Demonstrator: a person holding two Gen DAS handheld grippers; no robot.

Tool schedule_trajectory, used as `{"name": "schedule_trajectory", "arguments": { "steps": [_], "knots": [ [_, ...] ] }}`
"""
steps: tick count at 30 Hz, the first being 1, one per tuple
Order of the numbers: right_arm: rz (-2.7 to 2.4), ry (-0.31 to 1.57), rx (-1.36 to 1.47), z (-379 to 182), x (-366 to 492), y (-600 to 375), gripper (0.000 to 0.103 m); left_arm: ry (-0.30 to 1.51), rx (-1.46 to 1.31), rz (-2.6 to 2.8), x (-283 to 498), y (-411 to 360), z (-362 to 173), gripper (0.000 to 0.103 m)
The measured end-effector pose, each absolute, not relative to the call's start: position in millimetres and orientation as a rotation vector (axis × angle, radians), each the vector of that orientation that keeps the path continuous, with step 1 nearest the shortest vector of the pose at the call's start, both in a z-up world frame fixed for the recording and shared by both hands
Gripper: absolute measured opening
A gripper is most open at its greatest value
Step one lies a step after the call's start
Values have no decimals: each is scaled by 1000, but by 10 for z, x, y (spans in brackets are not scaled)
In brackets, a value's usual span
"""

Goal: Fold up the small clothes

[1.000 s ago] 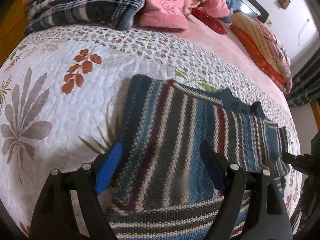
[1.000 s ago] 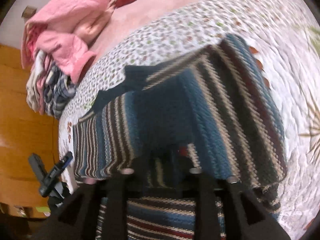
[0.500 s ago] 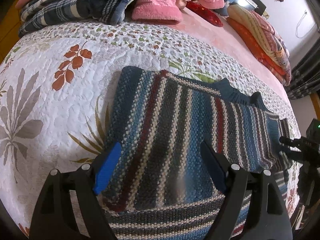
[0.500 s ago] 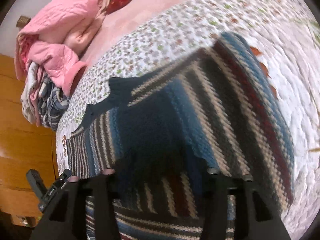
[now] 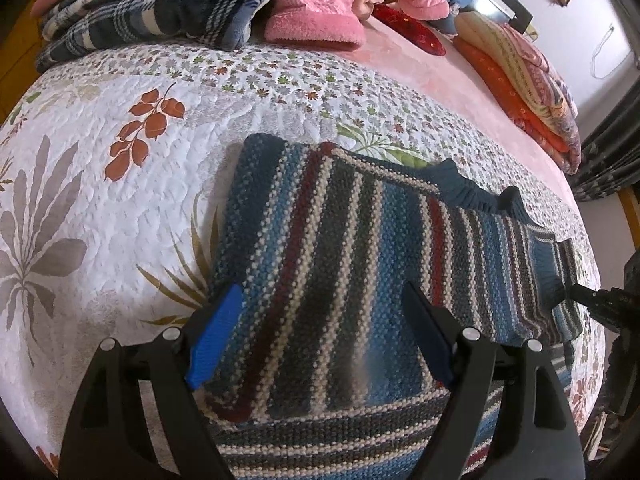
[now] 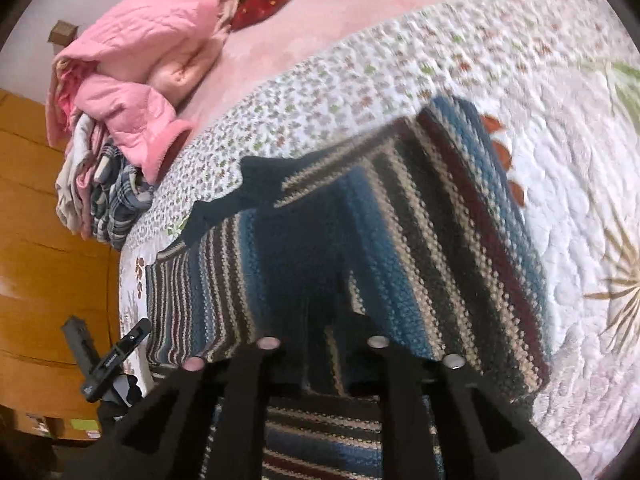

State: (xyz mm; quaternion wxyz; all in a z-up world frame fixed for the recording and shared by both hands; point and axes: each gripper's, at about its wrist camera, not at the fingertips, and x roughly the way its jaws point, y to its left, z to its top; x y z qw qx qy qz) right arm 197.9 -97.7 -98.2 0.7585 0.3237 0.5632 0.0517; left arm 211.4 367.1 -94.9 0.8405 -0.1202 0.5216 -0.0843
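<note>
The striped blue knitted sweater (image 5: 360,264) fills mid-frame on the white floral quilt (image 5: 100,200), left gripper (image 5: 324,336) spread wide and empty, right gripper (image 6: 320,320) unclear.

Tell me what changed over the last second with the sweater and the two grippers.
The left gripper moved slightly forward over the striped sweater, its fingers open the same width and holding nothing. In the right wrist view the right gripper's fingers spread wider, then came closer together again; they are dark and blurred against the knit, so a grasp cannot be confirmed. The sweater stayed folded on the quilt; the pile of clothes is unchanged.
</note>
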Motion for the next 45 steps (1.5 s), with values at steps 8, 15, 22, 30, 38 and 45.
{"name": "schedule_trajectory", "arguments": {
  "steps": [8,15,22,30,38,45],
  "knots": [
    [123,1255,756,-1249,2054,-920,42,1110,-254,-171,2127,3683,-987,81],
    [157,1222,676,-1048,2179,-704,9,1107,-247,-191,2141,3618,-967,82],
    [228,1155,678,-695,1885,-758,8,1105,-220,-218,2130,3574,-928,82],
    [99,1291,595,-1243,1851,-820,14,1158,-124,-207,2100,3497,-1051,82],
    [88,1114,467,-681,1757,-732,28,1087,-174,-251,2070,3501,-849,82],
    [186,1189,406,-833,1805,-404,30,1114,-150,-286,2023,3348,-882,82]
  ]
}}
